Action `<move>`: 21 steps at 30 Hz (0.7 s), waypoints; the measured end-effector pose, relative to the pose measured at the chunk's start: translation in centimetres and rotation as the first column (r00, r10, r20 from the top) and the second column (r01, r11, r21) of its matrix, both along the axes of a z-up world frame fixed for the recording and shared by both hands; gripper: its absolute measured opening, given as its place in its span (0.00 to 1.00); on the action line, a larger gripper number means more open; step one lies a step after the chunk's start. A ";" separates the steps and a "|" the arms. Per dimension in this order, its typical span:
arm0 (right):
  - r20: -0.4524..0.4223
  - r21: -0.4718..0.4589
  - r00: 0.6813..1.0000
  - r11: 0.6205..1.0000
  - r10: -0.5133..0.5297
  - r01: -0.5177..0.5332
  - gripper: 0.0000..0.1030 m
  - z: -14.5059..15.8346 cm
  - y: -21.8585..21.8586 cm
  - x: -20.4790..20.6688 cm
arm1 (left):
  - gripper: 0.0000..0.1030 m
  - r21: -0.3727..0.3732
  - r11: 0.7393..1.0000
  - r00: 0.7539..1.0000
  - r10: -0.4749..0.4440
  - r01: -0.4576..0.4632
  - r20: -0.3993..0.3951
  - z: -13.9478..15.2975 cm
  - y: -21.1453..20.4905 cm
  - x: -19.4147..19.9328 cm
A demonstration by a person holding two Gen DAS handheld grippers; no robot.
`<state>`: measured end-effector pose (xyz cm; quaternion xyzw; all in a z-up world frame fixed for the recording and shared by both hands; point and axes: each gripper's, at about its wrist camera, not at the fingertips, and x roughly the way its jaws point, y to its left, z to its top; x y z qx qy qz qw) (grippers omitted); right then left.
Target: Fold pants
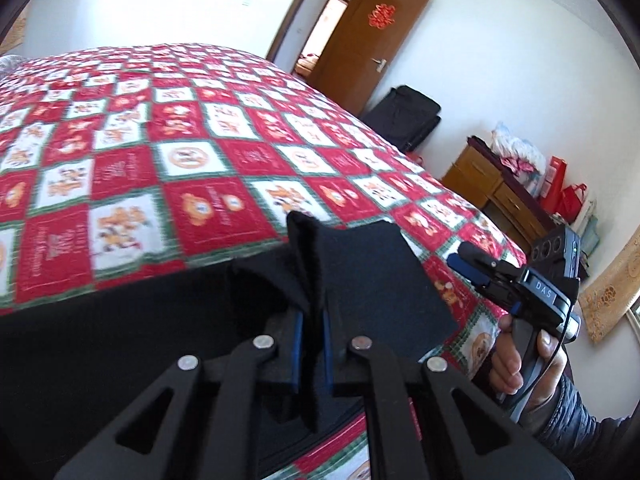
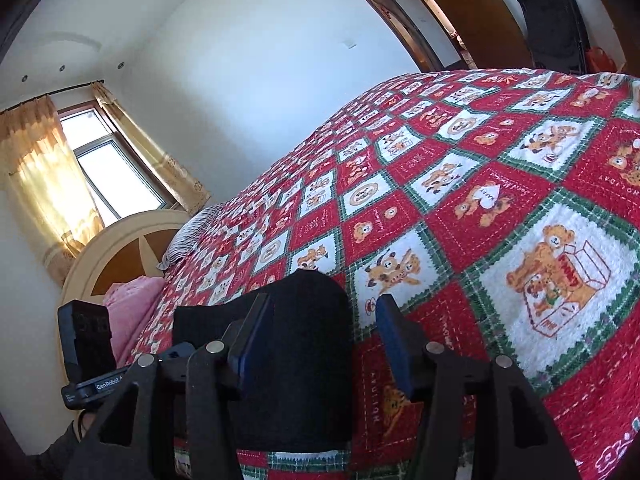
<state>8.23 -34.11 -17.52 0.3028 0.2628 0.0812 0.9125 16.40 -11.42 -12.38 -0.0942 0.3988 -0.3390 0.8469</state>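
Near the quilt's [image 1: 168, 152] front edge, left gripper [image 1: 311, 344] is pinching the pants [image 1: 372, 280], right gripper [image 2: 320, 340] spread wide just beside that same end.

Pants [image 1: 372, 280] on bed [image 1: 168, 128] — near edge

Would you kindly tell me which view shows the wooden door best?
The left wrist view: the wooden door stands open there, with its handle and red decoration visible. The right wrist view catches only a cropped strip of it at the top edge.
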 end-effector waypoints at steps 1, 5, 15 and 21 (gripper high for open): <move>-0.002 -0.002 1.000 1.000 0.001 -0.001 0.54 0.0 0.0 0.0 | 0.08 -0.003 1.000 1.000 0.010 -0.010 -0.002 0.0 0.5 0.0; -0.003 -0.014 1.000 1.000 0.007 -0.007 0.54 0.0 0.3 0.1 | 0.08 -0.026 0.998 0.998 0.060 -0.061 -0.031 -0.3 2.8 -0.2; 0.002 -0.136 0.998 0.988 0.068 -0.067 0.55 0.6 2.8 0.1 | 0.08 -0.042 0.988 0.986 0.142 -0.146 -0.093 -1.8 6.1 -0.2; 0.026 -0.236 0.975 0.949 0.220 -0.208 0.55 1.2 6.4 -0.2 | 0.08 -0.021 0.983 0.974 0.178 -0.183 -0.137 -3.5 7.0 0.1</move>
